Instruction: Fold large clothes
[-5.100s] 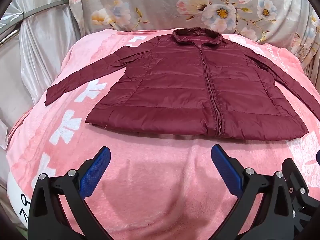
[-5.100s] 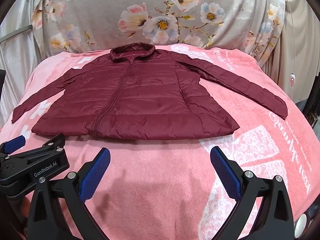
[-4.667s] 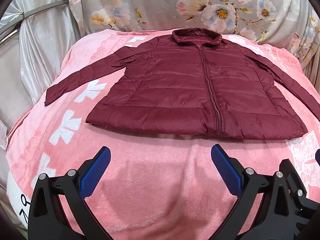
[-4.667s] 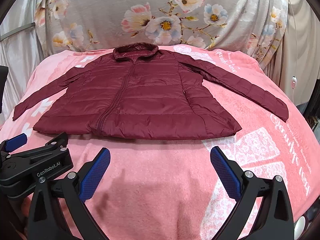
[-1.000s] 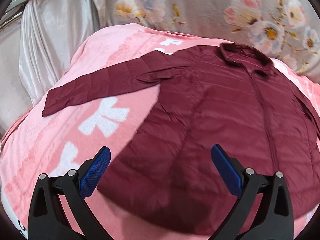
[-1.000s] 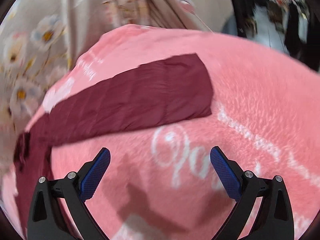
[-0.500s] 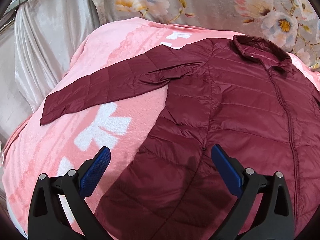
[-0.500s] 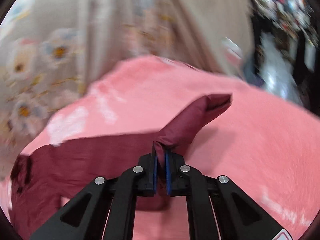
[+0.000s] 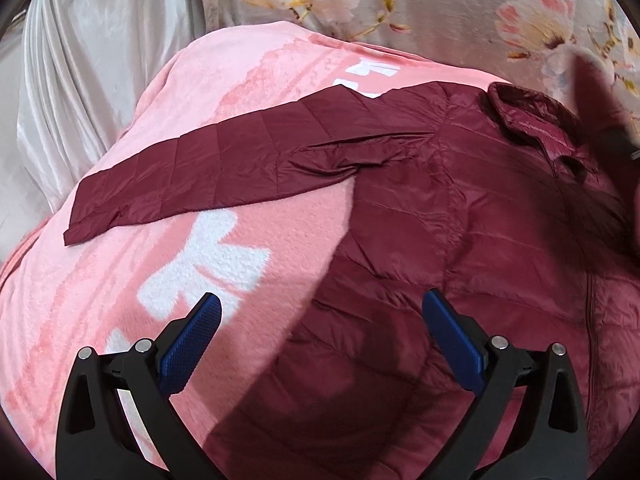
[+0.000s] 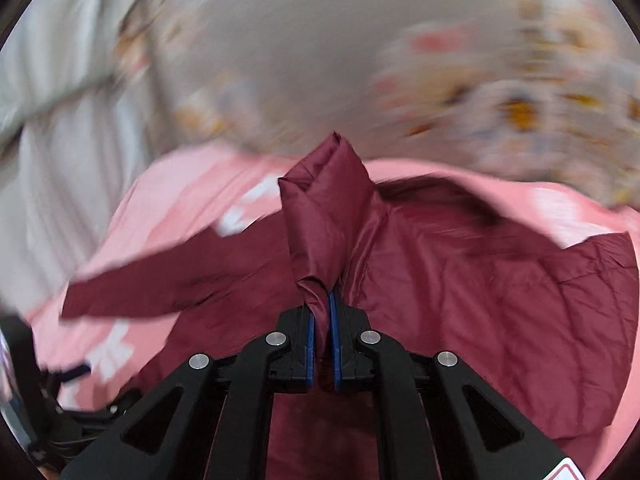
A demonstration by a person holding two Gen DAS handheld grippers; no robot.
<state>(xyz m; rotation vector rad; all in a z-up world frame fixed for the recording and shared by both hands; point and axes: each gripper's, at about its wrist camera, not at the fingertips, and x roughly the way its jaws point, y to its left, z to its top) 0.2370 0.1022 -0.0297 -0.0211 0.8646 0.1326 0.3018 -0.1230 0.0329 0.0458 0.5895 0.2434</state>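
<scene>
A: Big picture first: the maroon puffer jacket (image 9: 460,240) lies flat, front up, on the pink blanket (image 9: 100,280) over the bed, collar toward the floral cloth (image 9: 440,12) at the back.

B: And its far sleeve (image 9: 208,172)?

A: Stretched out flat, long axis running down and away to the left of the body, cuff at the outer end, well apart from either tool.

B: Who's nearer to it?

A: The left gripper (image 9: 320,324). Its fingers stand wide apart, nothing between them, hovering over the jacket's side edge where maroon meets pink. The sleeve sits ahead and to the left of those fingers.

B: The other side?

A: The right gripper (image 10: 322,328) has its fingers clamped on the near sleeve's end (image 10: 324,220), which stands bunched up above the pads, lifted over the jacket body. Background is blurred there.

B: So the next call?

A: My read: that held sleeve gets laid across the chest, while the left hand must swing left toward the flat sleeve's cuff.
</scene>
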